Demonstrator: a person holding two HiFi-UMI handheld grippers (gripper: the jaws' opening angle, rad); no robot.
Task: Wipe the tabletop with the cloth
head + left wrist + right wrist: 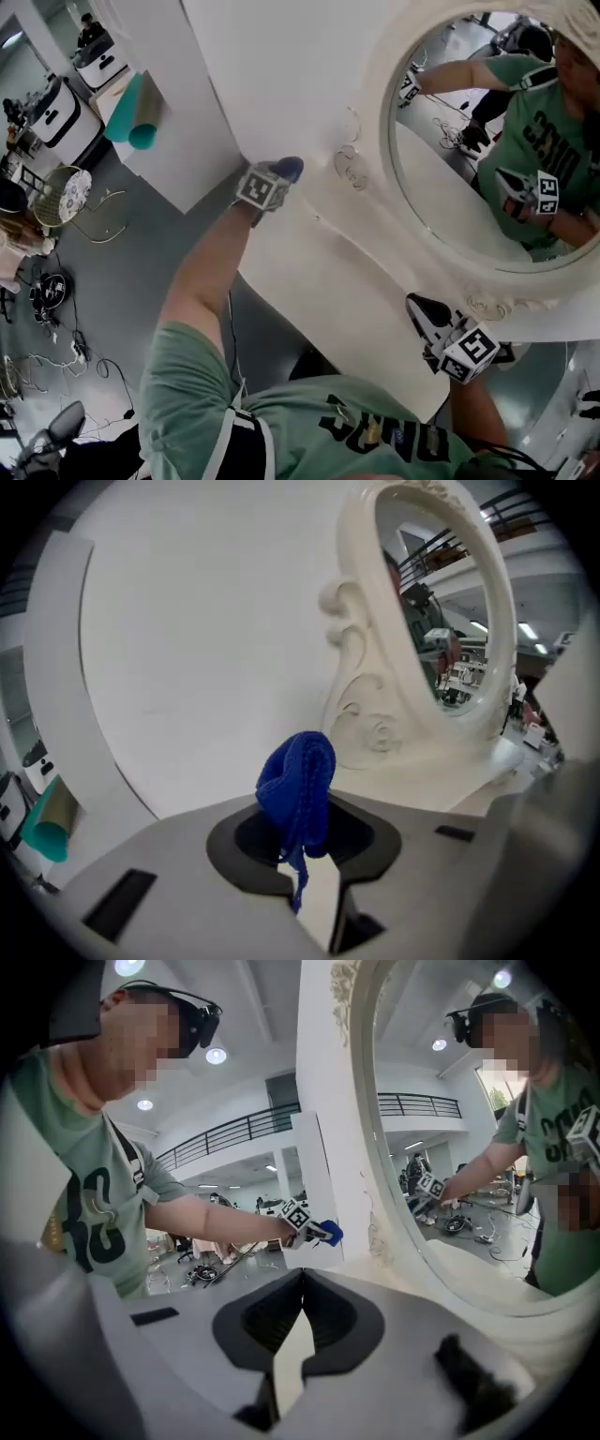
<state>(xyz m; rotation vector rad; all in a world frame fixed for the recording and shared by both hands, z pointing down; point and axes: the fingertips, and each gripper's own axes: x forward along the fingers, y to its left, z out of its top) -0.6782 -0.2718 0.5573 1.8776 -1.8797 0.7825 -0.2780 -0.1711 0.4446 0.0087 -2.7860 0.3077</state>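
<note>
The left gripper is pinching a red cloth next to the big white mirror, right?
Not quite. The cloth is blue, not red. The left gripper view shows the left gripper pinching it between its jaws, next to the big white mirror.

The left gripper (302,860) has its jaws closed on a bunched blue cloth (300,780) above the white tabletop (206,667). An ornate cream oval mirror (441,621) stands to the right, and a teal roll (42,825) lies far left.
</note>
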